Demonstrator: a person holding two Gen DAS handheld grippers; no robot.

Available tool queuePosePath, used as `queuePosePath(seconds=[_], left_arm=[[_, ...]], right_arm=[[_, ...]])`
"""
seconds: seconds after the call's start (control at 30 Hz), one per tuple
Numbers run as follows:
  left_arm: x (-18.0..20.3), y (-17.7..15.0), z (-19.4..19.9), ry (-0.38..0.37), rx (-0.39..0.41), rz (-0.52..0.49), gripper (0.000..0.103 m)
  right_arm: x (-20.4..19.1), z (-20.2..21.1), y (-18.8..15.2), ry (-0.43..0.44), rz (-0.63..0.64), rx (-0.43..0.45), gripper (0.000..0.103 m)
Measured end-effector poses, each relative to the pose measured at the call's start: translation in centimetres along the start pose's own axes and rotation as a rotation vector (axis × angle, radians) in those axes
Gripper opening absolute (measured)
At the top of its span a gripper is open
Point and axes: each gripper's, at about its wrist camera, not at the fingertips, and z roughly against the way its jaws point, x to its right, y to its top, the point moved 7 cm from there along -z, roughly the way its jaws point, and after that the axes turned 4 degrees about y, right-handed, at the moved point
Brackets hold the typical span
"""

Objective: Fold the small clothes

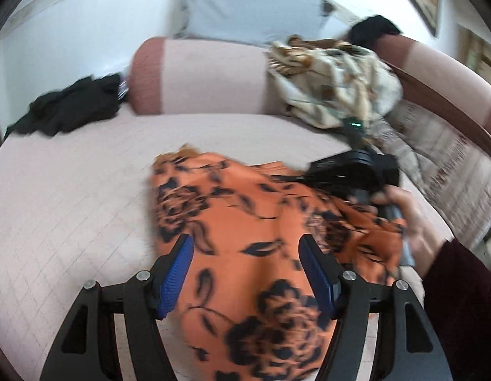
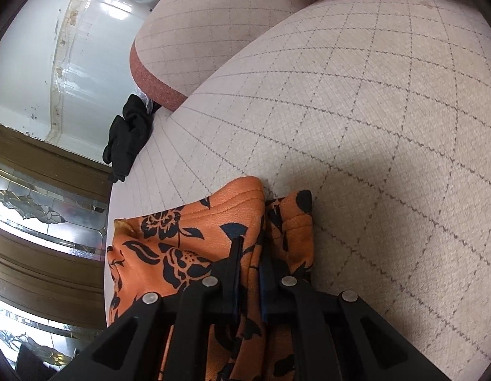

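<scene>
An orange garment with black flowers (image 1: 232,222) lies on the pale quilted bed (image 1: 70,197). My left gripper (image 1: 245,244) is open just above it, its blue pads (image 1: 177,273) wide apart and empty. My right gripper (image 2: 250,247) is shut on a bunched edge of the orange garment (image 2: 213,222) and holds it over the bed (image 2: 372,127). In the left wrist view the right gripper (image 1: 356,171) and the hand holding it are at the garment's right side.
A pink bolster (image 1: 197,76) lies at the back with a grey pillow (image 1: 245,3) behind it. A black garment (image 1: 70,108) lies at the back left. A cream patterned garment (image 1: 334,85) is piled at the back right.
</scene>
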Motion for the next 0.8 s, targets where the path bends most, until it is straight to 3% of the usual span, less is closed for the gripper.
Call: queuePosePath(seconds=[0.17, 0.4, 0.63, 0.73, 0.8], left_arm=[[-0.2, -1.7, -2.7, 0.080, -0.094, -0.035, 0.070], [1.3, -3.6, -4.8, 0.223, -0.118, -0.211, 0.086], [-0.6, -3.8, -6.1, 0.176, -0.178, -0.090, 0.102], [-2.1, -4.8, -7.0, 0.069, -0.261, 0.090, 0.103], [-1.8, -4.8, -6.9, 0.070, -0.251, 0.068, 0.103]], right_arm=[[0.0, -0.1, 0.0, -0.002, 0.000, -0.001, 0.009], [0.1, 0.0, -0.1, 0.005, -0.007, -0.003, 0.009], [0.0, 0.5, -0.2, -0.012, -0.044, -0.017, 0.013], [-0.9, 2.4, -0.3, -0.111, -0.005, 0.000, 0.015], [-2.0, 5.1, -0.3, -0.182, 0.041, 0.060, 0.015]])
